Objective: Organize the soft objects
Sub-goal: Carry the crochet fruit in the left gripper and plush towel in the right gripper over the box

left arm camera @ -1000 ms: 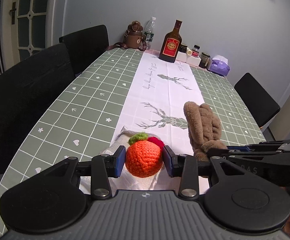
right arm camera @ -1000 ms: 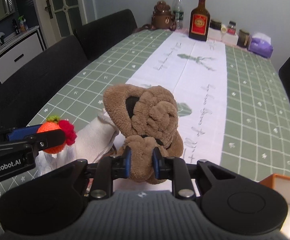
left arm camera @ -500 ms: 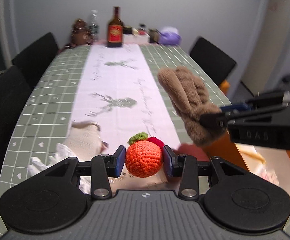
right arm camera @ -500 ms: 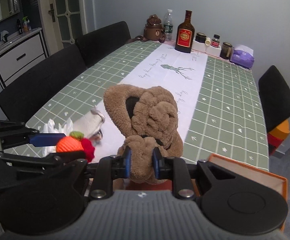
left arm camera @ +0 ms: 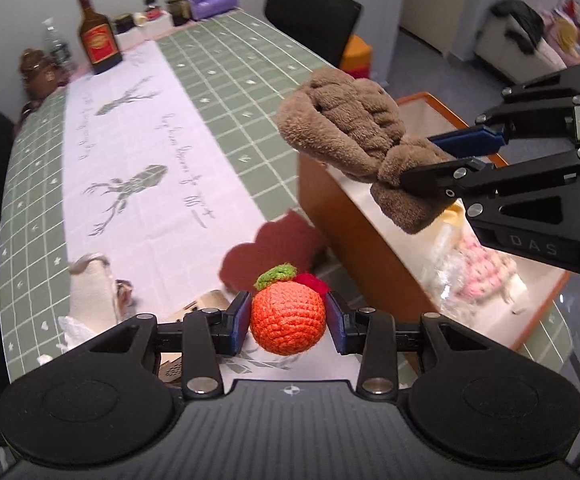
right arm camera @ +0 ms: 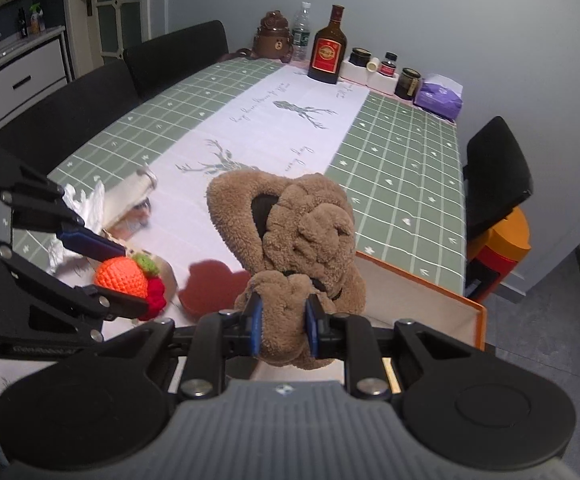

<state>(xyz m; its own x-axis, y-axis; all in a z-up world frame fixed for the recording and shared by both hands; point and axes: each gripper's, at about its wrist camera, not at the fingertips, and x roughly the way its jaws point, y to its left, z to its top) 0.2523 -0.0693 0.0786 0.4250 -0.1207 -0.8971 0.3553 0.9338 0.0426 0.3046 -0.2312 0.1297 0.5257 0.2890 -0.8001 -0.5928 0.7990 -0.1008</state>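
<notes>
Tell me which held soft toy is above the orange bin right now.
The brown plush in the right gripper hangs over the orange bin. The orange crochet fruit in the left gripper is above the table.

two grippers: the left gripper [left arm camera: 287,322] at the lower middle of its own view, the right gripper [right arm camera: 283,325] at the lower middle of its own. one crocheted orange [left arm camera: 287,323], one brown plush toy [right arm camera: 290,236]. one orange storage box [left arm camera: 374,240] at the right of the left view, and one pink-and-white knitted item [left arm camera: 480,276] showing inside it. one dark liquor bottle [right arm camera: 330,50] and one clear water bottle [right arm camera: 301,26] at upper middle. three small jars [right arm camera: 407,83] beside them. one purple tissue pack [right arm camera: 438,94]. one brown bear-shaped flask [right arm camera: 273,36]. three black chairs [right arm camera: 496,172] in the right view.
</notes>
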